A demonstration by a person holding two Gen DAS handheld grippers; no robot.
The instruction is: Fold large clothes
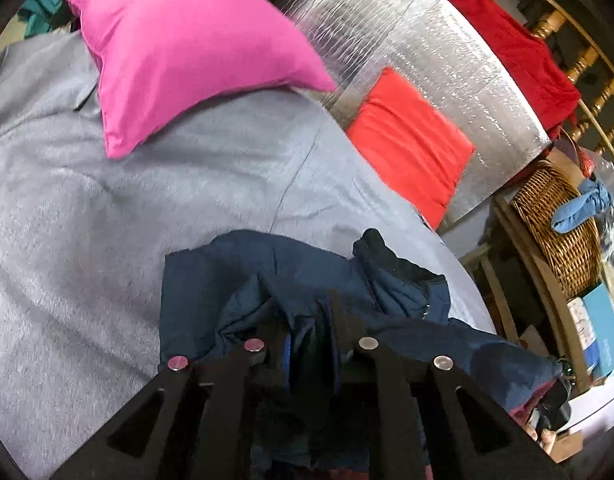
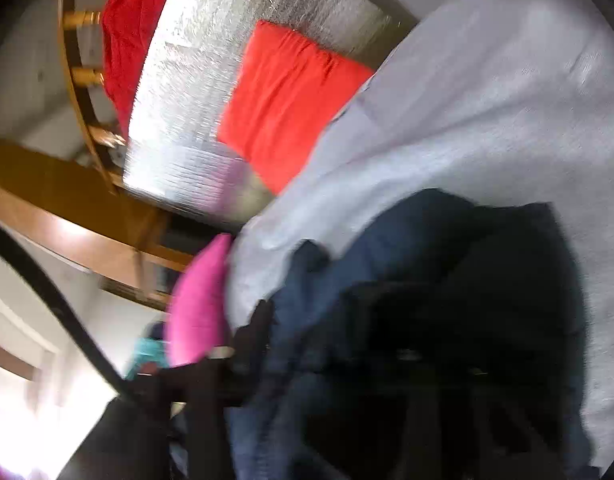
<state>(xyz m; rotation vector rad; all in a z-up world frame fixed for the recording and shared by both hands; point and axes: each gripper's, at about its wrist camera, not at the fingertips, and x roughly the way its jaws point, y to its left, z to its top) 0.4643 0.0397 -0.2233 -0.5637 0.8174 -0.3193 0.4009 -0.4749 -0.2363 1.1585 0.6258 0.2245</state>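
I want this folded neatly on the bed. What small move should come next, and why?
Probably lower the navy jacket onto the grey bedspread and spread it flat: it is still bunched in the left gripper, and bare bedspread lies just ahead, short of the pink pillow.

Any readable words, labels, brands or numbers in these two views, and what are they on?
None can be read.
Blue box beside the wicker basket: pale lettering on its side, too small and blurred to read.
White box next to it: faint print, illegible.
Right wrist view: no text visible.
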